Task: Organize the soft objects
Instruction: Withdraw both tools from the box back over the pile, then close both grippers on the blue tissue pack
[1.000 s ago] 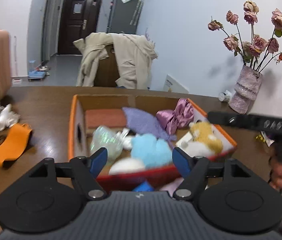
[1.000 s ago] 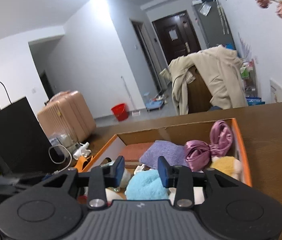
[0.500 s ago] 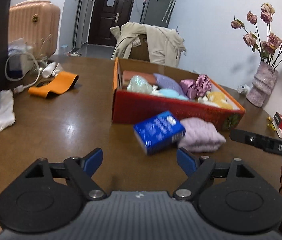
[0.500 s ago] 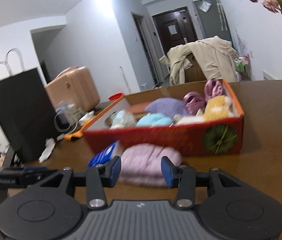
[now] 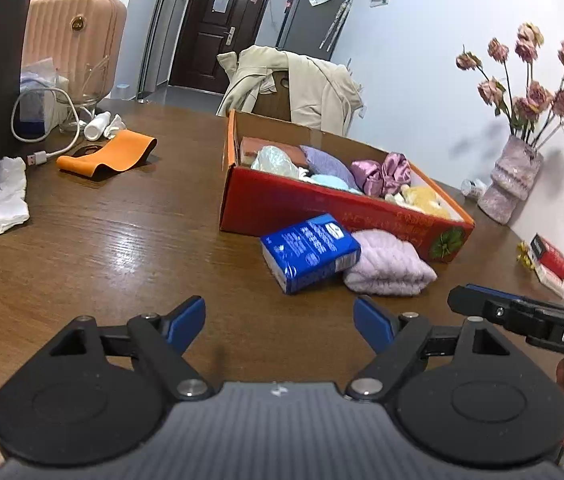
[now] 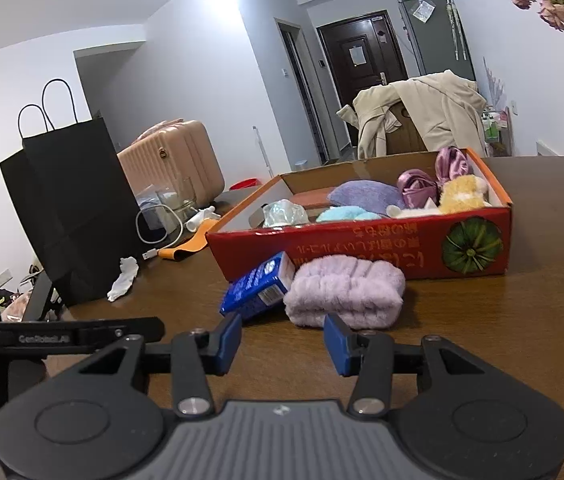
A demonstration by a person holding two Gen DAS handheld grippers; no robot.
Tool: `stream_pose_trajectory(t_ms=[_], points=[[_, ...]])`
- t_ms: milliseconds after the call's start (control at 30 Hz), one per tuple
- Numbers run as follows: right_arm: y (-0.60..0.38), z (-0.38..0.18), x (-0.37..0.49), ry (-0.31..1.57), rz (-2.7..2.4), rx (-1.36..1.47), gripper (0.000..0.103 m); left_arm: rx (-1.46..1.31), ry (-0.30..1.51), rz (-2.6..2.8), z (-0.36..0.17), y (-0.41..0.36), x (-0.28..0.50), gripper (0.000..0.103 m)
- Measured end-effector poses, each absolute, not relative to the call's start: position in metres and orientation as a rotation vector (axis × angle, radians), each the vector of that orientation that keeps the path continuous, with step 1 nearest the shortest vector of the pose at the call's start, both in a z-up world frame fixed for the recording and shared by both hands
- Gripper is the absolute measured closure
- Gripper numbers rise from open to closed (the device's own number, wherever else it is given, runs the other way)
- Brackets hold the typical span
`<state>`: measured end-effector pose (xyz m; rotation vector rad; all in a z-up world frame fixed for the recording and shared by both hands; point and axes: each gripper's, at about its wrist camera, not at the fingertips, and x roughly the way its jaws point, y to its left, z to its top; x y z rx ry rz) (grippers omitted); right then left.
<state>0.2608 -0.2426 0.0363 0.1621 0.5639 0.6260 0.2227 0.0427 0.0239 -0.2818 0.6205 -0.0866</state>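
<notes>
My left gripper [image 5: 280, 322] hangs wide open over the table [image 5: 122, 240], holding nothing. My right gripper [image 6: 282, 338] is open more narrowly, also empty, its tips just short of the lilac towel [image 6: 346, 294]. That towel lies on the table against the red box [image 6: 382, 244], touching a blue pack [image 5: 310, 252] (tissues, I think). The box holds more soft things, among them a purple cloth [image 5: 332, 164] and a pink bow [image 5: 386, 172].

Both wrist views low, facing box [image 5: 322, 208].
</notes>
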Motion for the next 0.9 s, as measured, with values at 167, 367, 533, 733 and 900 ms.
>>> stream_pose_trajectory(t_ms=[167,367,533,733,900], points=[[-0.217,0.043,0.296,0.568,0.654,0.137,0.059,-0.353,0.625,-0.141,0.023,0.048,0.262,0.034],[-0.186,0.03,0.356,0.647,0.673,0.183,0.075,-0.466,0.694,-0.206,0.002,0.059,0.313,0.053],[-0.175,0.009,0.367,0.69,0.684,0.186,0.082,-0.568,0.714,-0.265,-0.02,0.071,0.324,0.058],[-0.178,-0.003,0.37,0.718,0.697,0.245,0.083,-0.614,0.71,-0.239,-0.025,0.081,0.323,0.07],[-0.179,-0.004,0.369,0.708,0.706,0.244,0.083,-0.593,0.703,-0.236,-0.025,0.081,0.322,0.07]])
